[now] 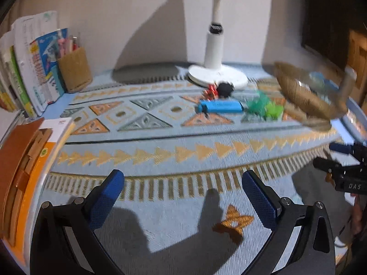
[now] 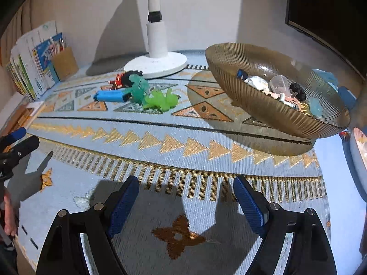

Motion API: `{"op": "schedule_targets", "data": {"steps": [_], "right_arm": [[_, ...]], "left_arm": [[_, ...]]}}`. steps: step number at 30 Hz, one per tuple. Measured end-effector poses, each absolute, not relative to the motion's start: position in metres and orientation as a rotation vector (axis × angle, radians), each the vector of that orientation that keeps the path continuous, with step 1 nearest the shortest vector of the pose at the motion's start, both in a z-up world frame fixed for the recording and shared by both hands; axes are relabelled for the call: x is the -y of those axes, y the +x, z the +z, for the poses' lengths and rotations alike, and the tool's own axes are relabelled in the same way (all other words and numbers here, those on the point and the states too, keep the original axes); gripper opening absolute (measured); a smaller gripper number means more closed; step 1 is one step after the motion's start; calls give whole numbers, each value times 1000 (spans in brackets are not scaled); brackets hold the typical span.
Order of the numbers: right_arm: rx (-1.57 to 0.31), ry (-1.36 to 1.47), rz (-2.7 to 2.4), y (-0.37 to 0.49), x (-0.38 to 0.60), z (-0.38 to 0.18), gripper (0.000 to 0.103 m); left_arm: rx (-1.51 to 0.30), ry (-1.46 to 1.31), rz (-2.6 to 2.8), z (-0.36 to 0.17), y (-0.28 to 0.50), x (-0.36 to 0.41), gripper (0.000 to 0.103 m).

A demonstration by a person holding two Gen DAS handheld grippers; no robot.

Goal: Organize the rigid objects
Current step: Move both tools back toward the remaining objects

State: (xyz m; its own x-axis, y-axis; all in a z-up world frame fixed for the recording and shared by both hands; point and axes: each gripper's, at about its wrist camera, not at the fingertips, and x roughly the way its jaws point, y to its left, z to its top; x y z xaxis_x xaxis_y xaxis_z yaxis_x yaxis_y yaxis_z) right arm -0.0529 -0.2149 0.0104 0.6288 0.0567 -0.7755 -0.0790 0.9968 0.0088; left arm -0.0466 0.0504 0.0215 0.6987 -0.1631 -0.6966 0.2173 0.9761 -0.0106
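Both claws stood wide and empty above the near cloth: the left gripper [image 1: 183, 197] and the right gripper [image 2: 185, 199]. The loose toys, a blue case [image 2: 111, 96] and green figures [image 2: 160, 102], lay far left by the lamp base [image 2: 156, 65]. Reaching carelessly could knock the ribbed glass bowl [image 2: 270, 105] or tangle the figures together. Only the right view showed the bowl's contents; the left view blurred them.

Looked like a home room: worktop under a patterned blue cloth [image 2: 160, 142], children's books [image 1: 34, 68] against the wall, white lamp base [image 2: 158, 63], small toys [image 2: 160, 100].
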Motion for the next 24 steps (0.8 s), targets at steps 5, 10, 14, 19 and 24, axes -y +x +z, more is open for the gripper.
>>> {"op": "schedule_targets", "data": {"steps": [5, 10, 14, 19, 24], "right_arm": [[-917, -72, 89, -51, 209, 5, 83], [-948, -30, 96, -47, 215, 2, 88], [-951, -37, 93, -49, 213, 1, 89], [-959, -27, 82, -49, 215, 0, 93], [-978, -18, 74, -44, 215, 0, 93]], "left_arm": [[-813, 99, -263, 14, -45, -45, 102], [-857, 91, -280, 9, -41, -46, 102], [-867, 91, -291, 9, -40, -45, 102], [-831, 109, -294, 13, -47, -42, 102], [-845, 71, -438, 26, -36, -38, 102]]}}
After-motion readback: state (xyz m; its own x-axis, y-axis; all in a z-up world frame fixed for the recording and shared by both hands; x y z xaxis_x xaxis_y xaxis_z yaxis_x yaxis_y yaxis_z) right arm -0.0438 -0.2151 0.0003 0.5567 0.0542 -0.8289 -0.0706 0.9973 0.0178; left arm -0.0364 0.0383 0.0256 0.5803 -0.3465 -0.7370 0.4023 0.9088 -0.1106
